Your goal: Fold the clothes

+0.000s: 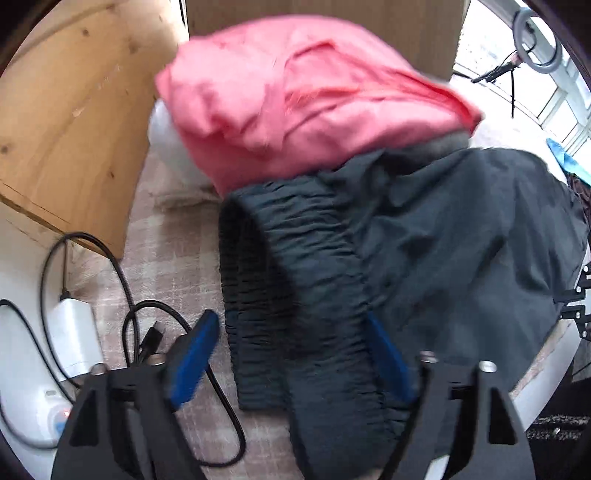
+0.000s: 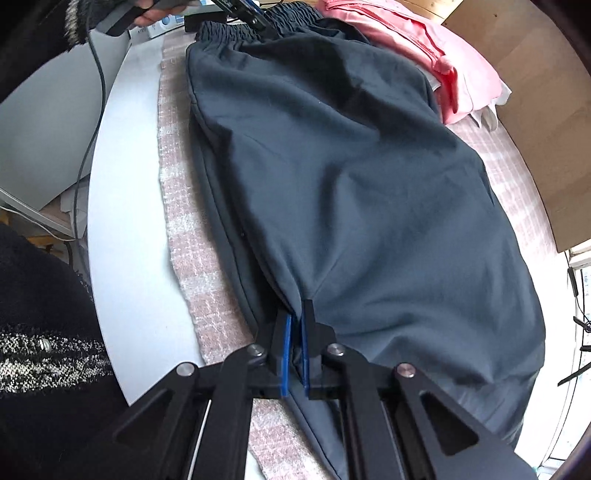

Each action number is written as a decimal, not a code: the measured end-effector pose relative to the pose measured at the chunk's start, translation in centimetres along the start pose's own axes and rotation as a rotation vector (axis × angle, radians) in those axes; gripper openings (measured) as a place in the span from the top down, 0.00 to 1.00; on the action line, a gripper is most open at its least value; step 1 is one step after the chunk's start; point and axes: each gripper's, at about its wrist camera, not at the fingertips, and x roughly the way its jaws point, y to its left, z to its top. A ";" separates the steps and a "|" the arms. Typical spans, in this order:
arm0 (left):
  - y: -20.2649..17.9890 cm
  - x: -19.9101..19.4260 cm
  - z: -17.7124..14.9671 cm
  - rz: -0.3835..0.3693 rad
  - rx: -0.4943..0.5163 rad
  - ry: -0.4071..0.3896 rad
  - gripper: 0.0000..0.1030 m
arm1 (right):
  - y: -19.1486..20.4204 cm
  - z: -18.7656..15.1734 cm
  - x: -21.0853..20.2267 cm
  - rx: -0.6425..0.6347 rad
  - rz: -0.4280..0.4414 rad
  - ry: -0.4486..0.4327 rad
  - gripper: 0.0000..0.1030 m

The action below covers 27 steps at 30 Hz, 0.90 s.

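Left wrist view only: cables, white charger, wood panel; left gripper jaws apart, straddling waistband of dark trousers; right wrist view only: right gripper jaws clamped on trousers at far end; trousers lie on pink-check mat, long axis running from right gripper to waistband; pink garment touching waistband end.

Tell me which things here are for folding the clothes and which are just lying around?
For the job:
- dark trousers, pinched by the right gripper
- left gripper, fingers open around the waistband
- pink garment, piled behind

Just lying about:
- white charger
- black cable
- cardboard box
- ring light
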 end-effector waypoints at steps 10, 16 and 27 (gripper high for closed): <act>1.4 -3.4 -0.5 -0.079 -0.058 -0.097 0.83 | -1.1 0.4 -2.2 0.026 0.011 -0.051 0.96; 0.3 -8.3 -2.1 -0.091 -0.113 -0.090 0.87 | -2.2 0.8 -5.4 0.001 0.026 -0.080 0.96; 1.5 -6.5 -0.9 0.073 -0.179 -0.129 0.66 | 2.9 -0.6 -7.5 -0.094 0.140 0.003 0.91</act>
